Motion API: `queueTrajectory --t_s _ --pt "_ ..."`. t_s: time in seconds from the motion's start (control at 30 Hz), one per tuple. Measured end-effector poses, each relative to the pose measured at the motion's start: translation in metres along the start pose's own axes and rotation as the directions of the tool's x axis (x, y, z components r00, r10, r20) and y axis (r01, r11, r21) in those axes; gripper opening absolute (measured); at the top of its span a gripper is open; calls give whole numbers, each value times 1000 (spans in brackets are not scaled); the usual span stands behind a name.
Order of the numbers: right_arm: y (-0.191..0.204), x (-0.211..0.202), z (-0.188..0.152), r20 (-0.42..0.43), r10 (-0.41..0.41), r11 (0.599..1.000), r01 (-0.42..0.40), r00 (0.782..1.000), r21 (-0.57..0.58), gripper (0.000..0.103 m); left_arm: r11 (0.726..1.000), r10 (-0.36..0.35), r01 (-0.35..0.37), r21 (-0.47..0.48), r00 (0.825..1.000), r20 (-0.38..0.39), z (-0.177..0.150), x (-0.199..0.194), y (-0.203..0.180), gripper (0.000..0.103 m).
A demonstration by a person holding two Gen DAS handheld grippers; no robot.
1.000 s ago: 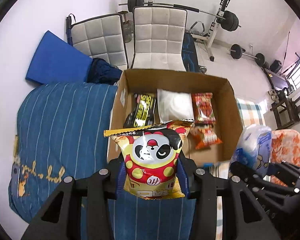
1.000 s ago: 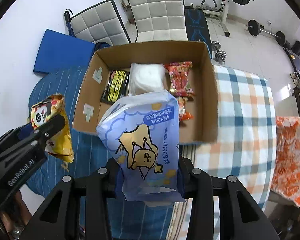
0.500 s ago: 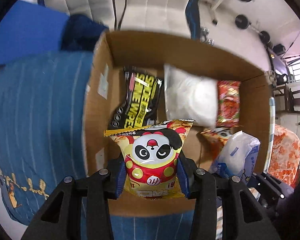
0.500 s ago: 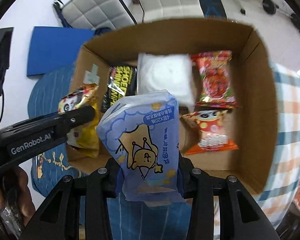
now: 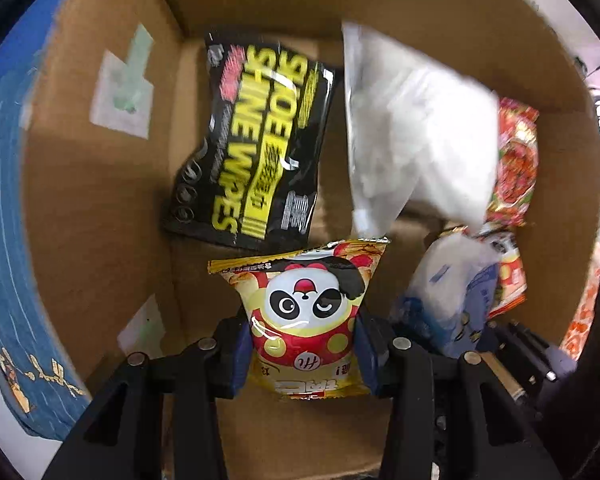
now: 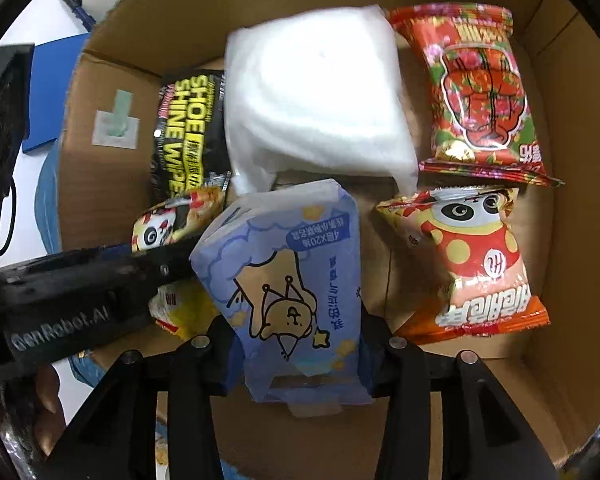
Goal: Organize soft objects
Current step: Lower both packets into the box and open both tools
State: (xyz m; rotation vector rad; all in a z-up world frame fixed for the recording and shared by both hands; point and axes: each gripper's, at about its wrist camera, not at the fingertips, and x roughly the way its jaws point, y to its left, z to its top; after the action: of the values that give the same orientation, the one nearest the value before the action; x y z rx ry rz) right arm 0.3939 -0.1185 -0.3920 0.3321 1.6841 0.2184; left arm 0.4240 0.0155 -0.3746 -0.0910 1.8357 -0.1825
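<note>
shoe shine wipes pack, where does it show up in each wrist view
Left wrist: the shoe shine wipes pack lies upper centre, above the gripped panda bag.
Right wrist: it sits left of centre, partly under the white pack.
Shared landmark: the white pack beside it.

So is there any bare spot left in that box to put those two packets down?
Yes. The near strip of the cardboard box floor is bare, below the orange panda snack bag, under the blue tissue pack and yellow panda snack bag. A smaller gap lies between tissue pack and orange bag. The far half is crowded: shoe shine wipes, white bag, red snack bag.
</note>
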Motion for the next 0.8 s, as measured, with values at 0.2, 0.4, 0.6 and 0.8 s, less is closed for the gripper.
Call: queueTrajectory --t_s 0.2,0.4,0.6,0.8 --pt "-5 16 5 -33 -8 1000 8 999 6 59 999 -3 1 -35 998 -60 -5 13 6 47" --pt "0 14 3 -34 -2 1000 2 999 2 71 999 17 -18 -34 999 -32 -13 -5 17 51" --pt "7 -12 -3 -5 -37 999 37 999 -23 74 999 25 -23 -43 999 45 -30 -36 17 59" --pt "7 -48 -18 64 -101 994 104 993 -42 75 997 74 -68 -38 980 187 -61 -73 8 63"
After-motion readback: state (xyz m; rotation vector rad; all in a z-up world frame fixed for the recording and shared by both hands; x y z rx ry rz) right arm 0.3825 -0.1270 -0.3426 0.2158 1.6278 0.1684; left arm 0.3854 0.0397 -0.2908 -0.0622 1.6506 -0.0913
